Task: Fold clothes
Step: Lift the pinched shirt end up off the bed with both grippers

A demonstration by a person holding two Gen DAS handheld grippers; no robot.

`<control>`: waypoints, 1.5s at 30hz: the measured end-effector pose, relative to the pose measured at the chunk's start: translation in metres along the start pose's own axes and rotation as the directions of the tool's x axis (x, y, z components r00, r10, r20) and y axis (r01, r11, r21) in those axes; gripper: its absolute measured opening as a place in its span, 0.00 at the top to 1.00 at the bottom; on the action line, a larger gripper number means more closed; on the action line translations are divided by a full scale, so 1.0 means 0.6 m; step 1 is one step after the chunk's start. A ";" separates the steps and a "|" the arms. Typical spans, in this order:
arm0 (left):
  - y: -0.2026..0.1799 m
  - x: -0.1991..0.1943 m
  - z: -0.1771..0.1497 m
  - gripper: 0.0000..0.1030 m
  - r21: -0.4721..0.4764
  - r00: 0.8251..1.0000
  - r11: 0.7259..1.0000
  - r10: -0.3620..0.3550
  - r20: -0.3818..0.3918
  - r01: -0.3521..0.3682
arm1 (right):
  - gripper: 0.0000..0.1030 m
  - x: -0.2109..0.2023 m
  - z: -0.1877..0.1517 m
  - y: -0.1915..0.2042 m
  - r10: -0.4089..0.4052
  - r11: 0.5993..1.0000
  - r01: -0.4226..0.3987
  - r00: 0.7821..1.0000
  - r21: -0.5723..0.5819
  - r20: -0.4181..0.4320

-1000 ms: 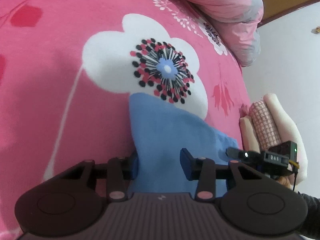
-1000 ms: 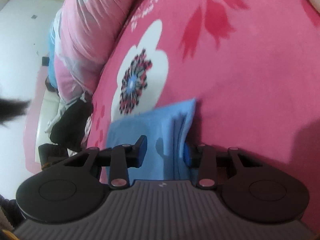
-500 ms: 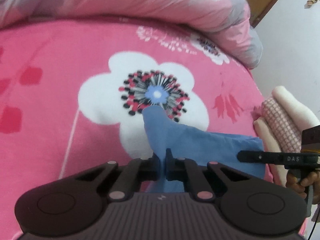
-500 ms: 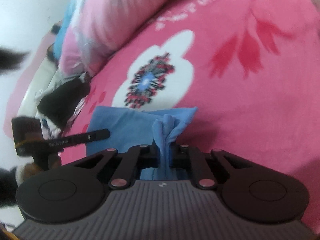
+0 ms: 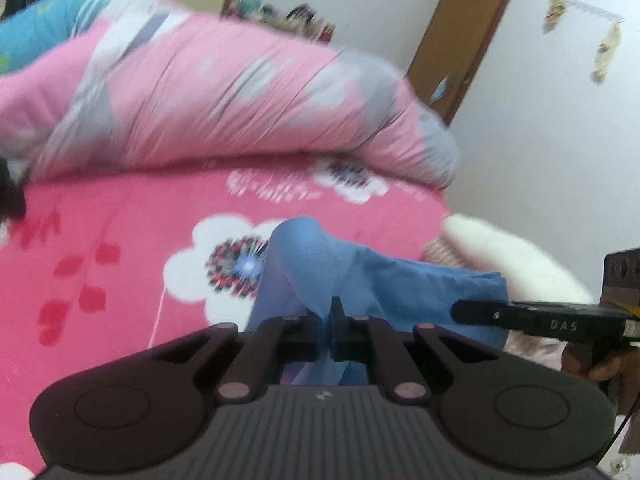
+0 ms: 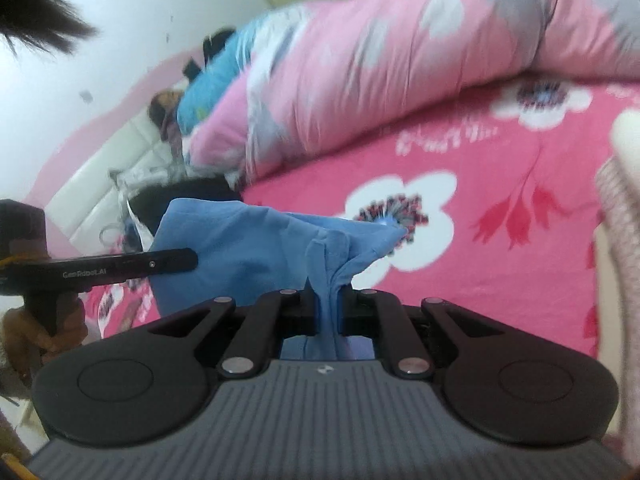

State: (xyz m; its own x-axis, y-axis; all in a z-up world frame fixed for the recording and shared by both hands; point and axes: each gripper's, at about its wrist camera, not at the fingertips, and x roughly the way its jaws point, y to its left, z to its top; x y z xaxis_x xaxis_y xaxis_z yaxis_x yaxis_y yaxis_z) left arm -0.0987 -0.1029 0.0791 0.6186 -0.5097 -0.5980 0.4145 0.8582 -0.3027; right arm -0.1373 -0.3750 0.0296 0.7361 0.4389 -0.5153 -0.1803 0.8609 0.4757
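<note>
Left hand-held gripper point(image 5: 325, 330) and right hand-held gripper point(image 6: 329, 312) each clamped on blue garment point(image 6: 248, 240); cloth stretched crosswise between them above the bed point(image 5: 120, 208)

Both wrist views look forward and down, sharing the floral bedspread point(image 5: 120, 208) point(image 6: 500, 184).

Left gripper point(image 5: 325, 322): black linkage arms, pinkish rivets, grey ribbed housing. Right gripper point(image 6: 329, 312): same build.
</note>
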 end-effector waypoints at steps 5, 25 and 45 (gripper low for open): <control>-0.057 -0.085 0.053 0.96 0.090 0.989 0.991 -0.108 0.100 0.100 | 0.95 -0.120 0.022 0.089 -0.114 0.992 0.119 0.984 -0.034 0.134; -0.347 -0.085 0.230 0.96 0.331 0.816 0.830 -0.531 0.229 0.448 | 0.95 -0.511 0.174 0.116 -0.431 0.852 0.524 0.693 0.008 0.578; -0.535 0.132 0.189 0.96 0.210 0.907 0.910 -0.392 0.155 0.358 | 0.95 -0.579 0.219 -0.242 -0.335 0.932 0.358 0.798 0.054 0.502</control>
State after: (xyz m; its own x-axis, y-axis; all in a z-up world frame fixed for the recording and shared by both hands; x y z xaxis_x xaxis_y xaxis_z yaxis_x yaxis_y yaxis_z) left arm -0.1072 -0.4255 0.2130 0.5018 -0.8083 -0.3080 0.7386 0.5857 -0.3339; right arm -0.2812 -0.6861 0.2332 0.9748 -0.0675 -0.2129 0.1305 0.9456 0.2979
